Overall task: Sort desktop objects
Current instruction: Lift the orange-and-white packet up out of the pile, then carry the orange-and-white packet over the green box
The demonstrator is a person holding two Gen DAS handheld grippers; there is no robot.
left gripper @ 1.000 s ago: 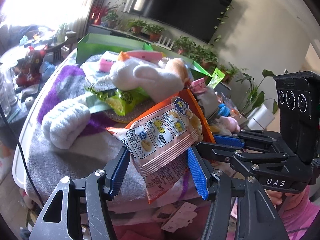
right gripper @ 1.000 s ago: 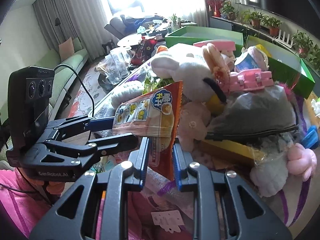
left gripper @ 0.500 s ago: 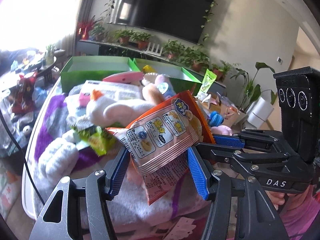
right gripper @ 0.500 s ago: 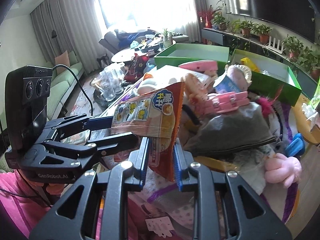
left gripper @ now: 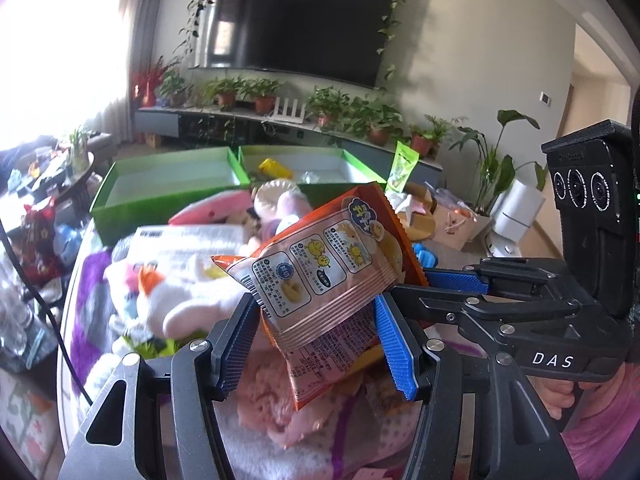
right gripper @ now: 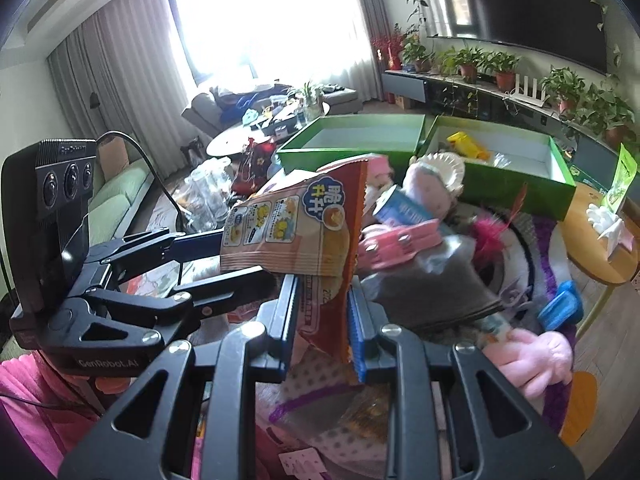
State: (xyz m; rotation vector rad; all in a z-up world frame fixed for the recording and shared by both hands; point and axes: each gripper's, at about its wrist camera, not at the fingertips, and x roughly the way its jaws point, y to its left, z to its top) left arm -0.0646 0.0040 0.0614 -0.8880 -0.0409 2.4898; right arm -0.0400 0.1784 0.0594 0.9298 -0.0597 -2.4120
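Note:
An orange snack bag point(left gripper: 324, 276) hangs in the air above the cluttered table, held by both grippers. My left gripper point(left gripper: 316, 340) grips the bag's sides. My right gripper point(right gripper: 322, 312) is shut on the bag's point(right gripper: 304, 228) sealed edge; it shows side-on in the left wrist view point(left gripper: 448, 284). The left gripper shows side-on in the right wrist view point(right gripper: 224, 256). Two green boxes stand at the table's far end: the left one point(left gripper: 160, 188) looks empty, the right one point(left gripper: 320, 168) holds a yellow item point(left gripper: 276, 168).
Below the bag lies a pile: a white plush toy point(left gripper: 188, 300), a pink case point(right gripper: 400, 236), a grey pouch point(right gripper: 432, 284), a blue clip point(right gripper: 560, 308). A round wooden side table point(right gripper: 600, 240) stands right of the table. A TV and potted plants line the far wall.
Both grippers have lifted the snack bag higher and toward the green boxes. The boxes' insides now show. The grip on the bag is unchanged.

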